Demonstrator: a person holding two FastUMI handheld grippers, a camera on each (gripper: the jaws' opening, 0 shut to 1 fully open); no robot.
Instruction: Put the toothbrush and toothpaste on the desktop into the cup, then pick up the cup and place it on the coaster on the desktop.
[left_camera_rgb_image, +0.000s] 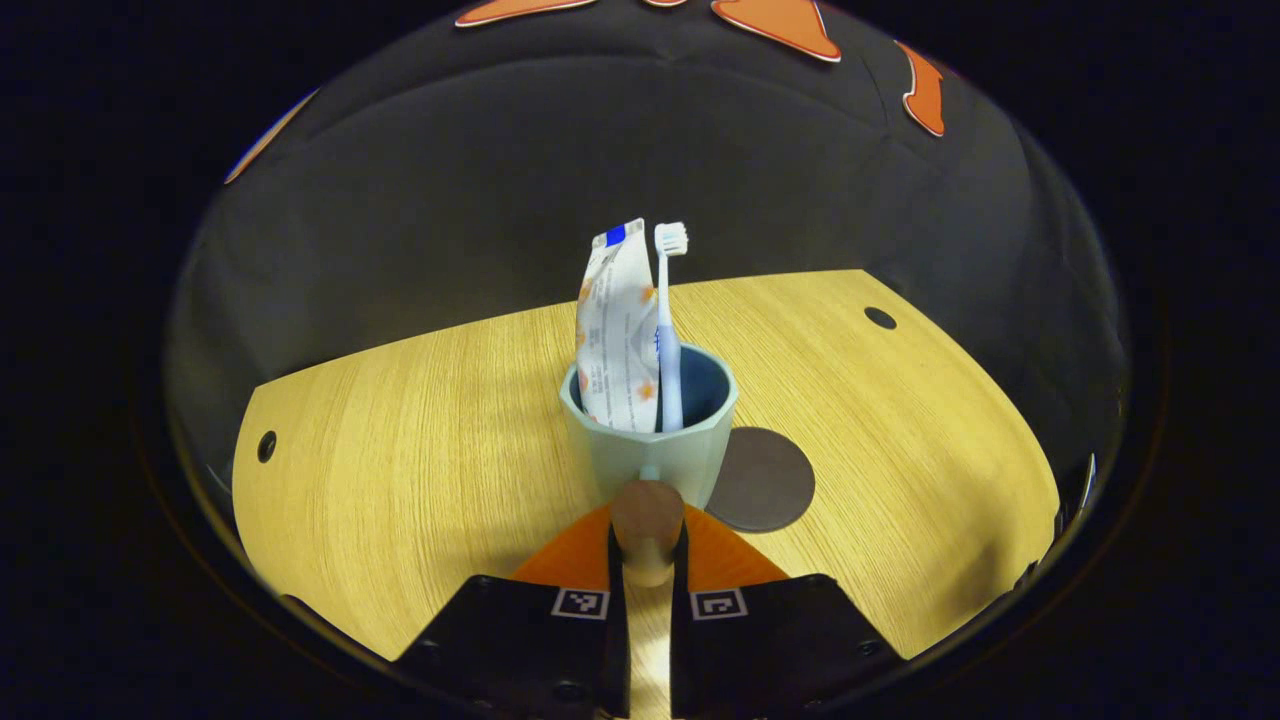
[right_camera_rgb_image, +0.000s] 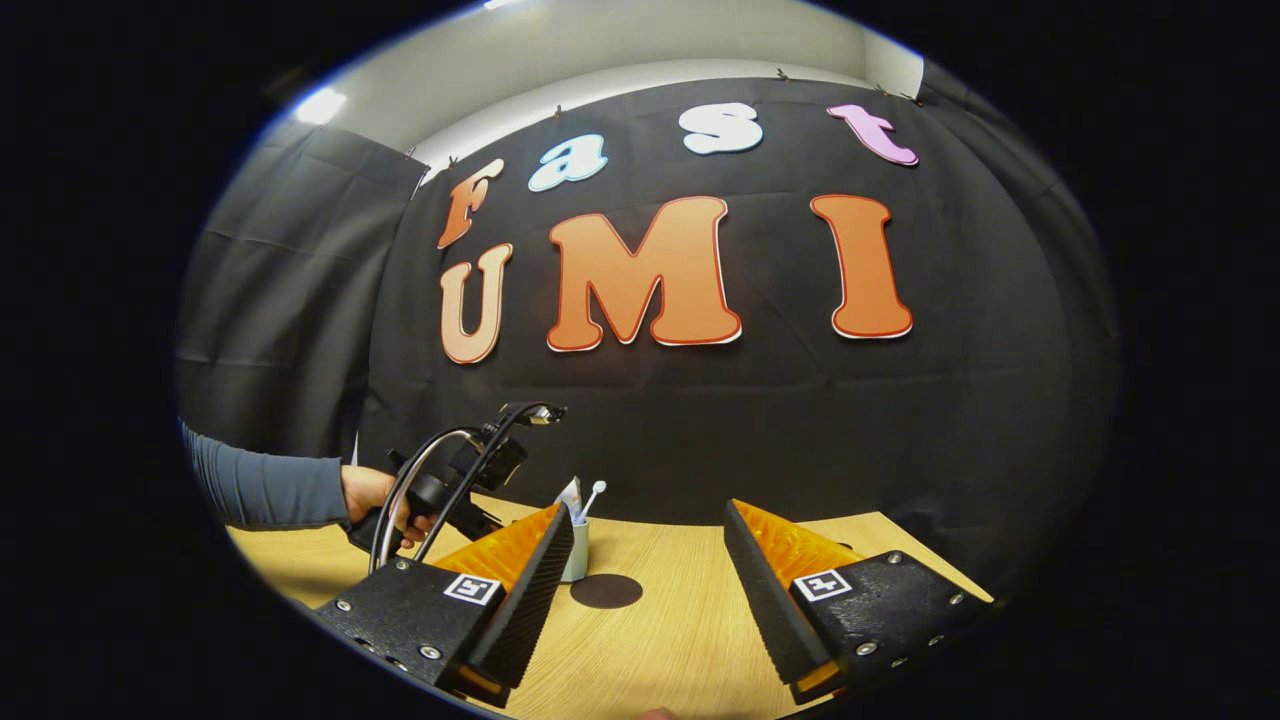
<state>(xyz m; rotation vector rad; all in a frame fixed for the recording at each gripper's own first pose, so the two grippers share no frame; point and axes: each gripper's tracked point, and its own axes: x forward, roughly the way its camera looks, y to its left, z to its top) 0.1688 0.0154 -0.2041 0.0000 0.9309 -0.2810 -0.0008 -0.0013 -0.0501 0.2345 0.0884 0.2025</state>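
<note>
A pale green cup (left_camera_rgb_image: 690, 455) with a blue inside stands in the middle of the wooden desktop (left_camera_rgb_image: 420, 450). A white toothpaste tube (left_camera_rgb_image: 615, 330) and a light blue toothbrush (left_camera_rgb_image: 668, 330) stand upright in it. My left gripper (left_camera_rgb_image: 647, 530) is shut on the cup's wooden handle (left_camera_rgb_image: 647, 520). A dark round coaster (left_camera_rgb_image: 765, 478) lies just right of the cup, partly behind it. Whether the cup rests on the desk or hangs just above it I cannot tell. In the right gripper view the cup (right_camera_rgb_image: 576, 552) is left of the coaster (right_camera_rgb_image: 606, 590), and my right gripper (right_camera_rgb_image: 648, 520) is open and holds nothing.
A hand (right_camera_rgb_image: 375, 497) in a grey sleeve (right_camera_rgb_image: 265, 490) holds the left gripper (right_camera_rgb_image: 470, 480) at the left of the right gripper view. The desktop has small round holes (left_camera_rgb_image: 880, 318) near its corners. The black booth wall rises behind the desk's far edge.
</note>
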